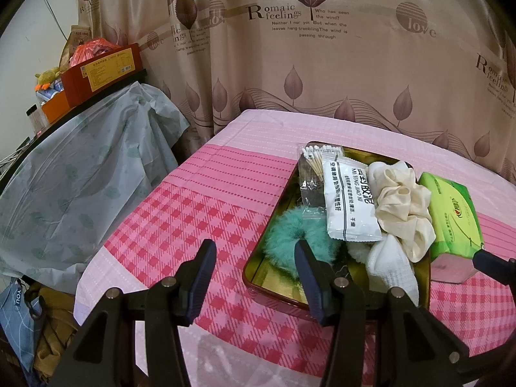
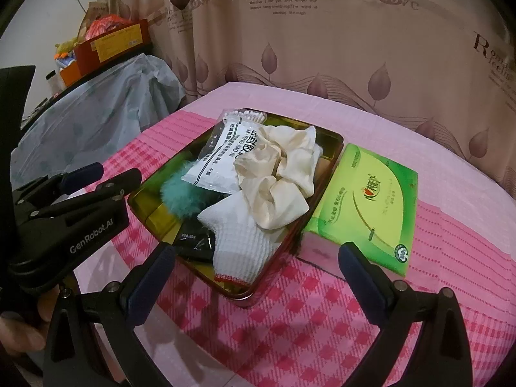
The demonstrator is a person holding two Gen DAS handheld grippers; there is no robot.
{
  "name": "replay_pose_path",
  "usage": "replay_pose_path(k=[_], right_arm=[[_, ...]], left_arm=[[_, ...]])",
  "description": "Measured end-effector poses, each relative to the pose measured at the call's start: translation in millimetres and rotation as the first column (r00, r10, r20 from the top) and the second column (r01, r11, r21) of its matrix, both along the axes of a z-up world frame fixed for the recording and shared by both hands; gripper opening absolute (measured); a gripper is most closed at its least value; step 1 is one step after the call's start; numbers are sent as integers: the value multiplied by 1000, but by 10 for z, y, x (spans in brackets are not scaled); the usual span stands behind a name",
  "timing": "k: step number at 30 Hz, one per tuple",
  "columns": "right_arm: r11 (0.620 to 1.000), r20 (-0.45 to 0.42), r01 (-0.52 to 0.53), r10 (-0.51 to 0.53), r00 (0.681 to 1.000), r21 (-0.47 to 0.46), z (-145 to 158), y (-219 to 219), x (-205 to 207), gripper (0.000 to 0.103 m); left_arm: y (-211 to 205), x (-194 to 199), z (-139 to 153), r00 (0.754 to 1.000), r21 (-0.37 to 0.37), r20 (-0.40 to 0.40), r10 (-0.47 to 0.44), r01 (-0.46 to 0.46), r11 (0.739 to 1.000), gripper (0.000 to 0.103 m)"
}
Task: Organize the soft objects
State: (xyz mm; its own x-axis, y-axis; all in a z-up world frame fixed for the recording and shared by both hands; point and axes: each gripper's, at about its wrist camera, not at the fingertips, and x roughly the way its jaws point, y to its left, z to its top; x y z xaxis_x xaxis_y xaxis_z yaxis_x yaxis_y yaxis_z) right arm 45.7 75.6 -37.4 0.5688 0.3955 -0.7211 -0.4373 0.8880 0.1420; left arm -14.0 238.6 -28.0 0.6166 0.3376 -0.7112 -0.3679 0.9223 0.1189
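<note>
Cream scrunchie heaped in the gold tin with white glove and teal scrunchie, green tissue pack beside it, your left gripper and right gripper both gaping, empty.

a beige curtain printed with mauve leaves hangs behind the counter in its pink checked cloth, while a pale plastic sheet drapes a cluttered shelf by the white wall.

home: leaf-print curtain, pink checked tablecloth.
</note>
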Motion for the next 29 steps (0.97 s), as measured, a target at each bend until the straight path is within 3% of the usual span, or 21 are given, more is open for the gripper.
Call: replay_pose_path(k=[29], right_arm=[[1000, -12, -9, 9, 1000, -3, -35, 21, -16, 100]], left_arm=[[-69, 23, 31, 1000, -1, 11, -19, 19, 1000, 52]])
